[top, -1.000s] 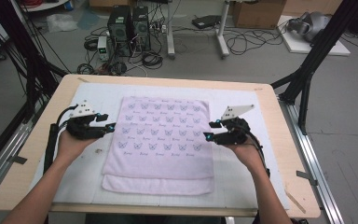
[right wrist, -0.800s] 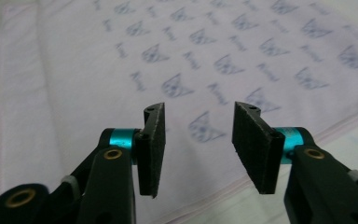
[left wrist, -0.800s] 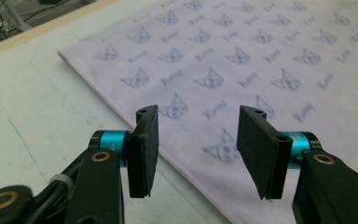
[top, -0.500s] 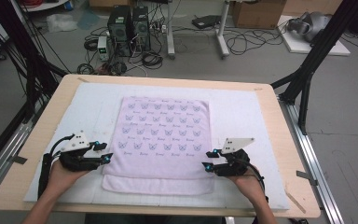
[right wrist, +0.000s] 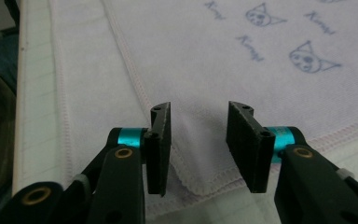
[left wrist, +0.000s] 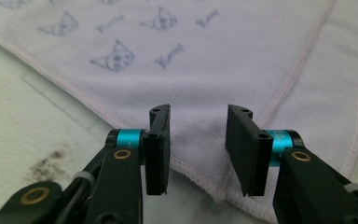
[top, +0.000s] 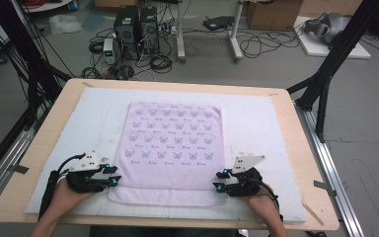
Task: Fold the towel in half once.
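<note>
In the high view, both your hands have come back toward you since the earlier frames: your left gripper (top: pixel 112 176) now sits at the near left corner of the lilac towel (top: pixel 172 143), your right gripper (top: pixel 219 180) at the near right corner. The towel lies on a white mat (top: pixel 256 123) over the wooden tabletop (top: pixel 301 148); cables and computer towers (top: pixel 137 24) crowd the floor beyond.

In the left gripper view, its fingers (left wrist: pixel 158 140) stand spread, having just been closing, the towel's hemmed corner (left wrist: pixel 200 163) between them, unpinched.

In the right gripper view, the fingers (right wrist: pixel 159 140) are likewise spread and just closing around the folded corner (right wrist: pixel 205 177).
</note>
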The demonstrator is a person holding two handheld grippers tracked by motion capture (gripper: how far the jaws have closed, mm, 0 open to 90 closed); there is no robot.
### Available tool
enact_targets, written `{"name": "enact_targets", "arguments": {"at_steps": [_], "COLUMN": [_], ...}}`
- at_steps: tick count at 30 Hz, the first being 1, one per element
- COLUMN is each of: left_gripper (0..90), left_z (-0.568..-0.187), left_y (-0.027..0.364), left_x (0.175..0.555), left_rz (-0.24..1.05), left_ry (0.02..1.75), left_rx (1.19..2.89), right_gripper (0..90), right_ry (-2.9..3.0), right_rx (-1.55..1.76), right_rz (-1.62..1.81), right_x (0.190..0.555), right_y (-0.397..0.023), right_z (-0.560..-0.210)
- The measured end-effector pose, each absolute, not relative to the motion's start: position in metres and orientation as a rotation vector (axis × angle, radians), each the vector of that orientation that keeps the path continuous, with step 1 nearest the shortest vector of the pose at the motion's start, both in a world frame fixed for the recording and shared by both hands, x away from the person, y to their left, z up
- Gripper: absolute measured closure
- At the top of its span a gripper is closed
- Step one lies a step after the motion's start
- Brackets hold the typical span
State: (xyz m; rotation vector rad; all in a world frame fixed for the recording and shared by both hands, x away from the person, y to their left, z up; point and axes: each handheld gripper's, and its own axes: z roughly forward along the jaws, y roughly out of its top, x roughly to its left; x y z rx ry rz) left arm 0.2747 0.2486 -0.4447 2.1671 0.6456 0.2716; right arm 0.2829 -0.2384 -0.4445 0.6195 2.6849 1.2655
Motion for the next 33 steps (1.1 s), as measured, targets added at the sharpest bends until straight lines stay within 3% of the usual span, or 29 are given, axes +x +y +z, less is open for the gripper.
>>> {"name": "enact_targets", "arguments": {"at_steps": [2,14,33], "left_gripper": [60.2,83.3,87.7], "left_z": [-0.445,-0.445,-0.439], "left_y": [0.248,0.245,0.248], "left_x": [0.275,0.275,0.273], "left_rz": [0.276,0.325,0.358], "left_ry": [0.639,0.629,0.625], "left_rx": [2.168,2.179,2.134], "right_gripper": [64.5,86.3,88.1], "right_ry": [2.695,2.705,2.626], "right_rx": [0.614,0.583,0.602], "right_rz": [1.243,1.222,1.385], "right_x": [0.284,0.285,0.285], "right_y": [-0.236,-0.236,-0.248], "right_z": [-0.446,-0.445,-0.433]}}
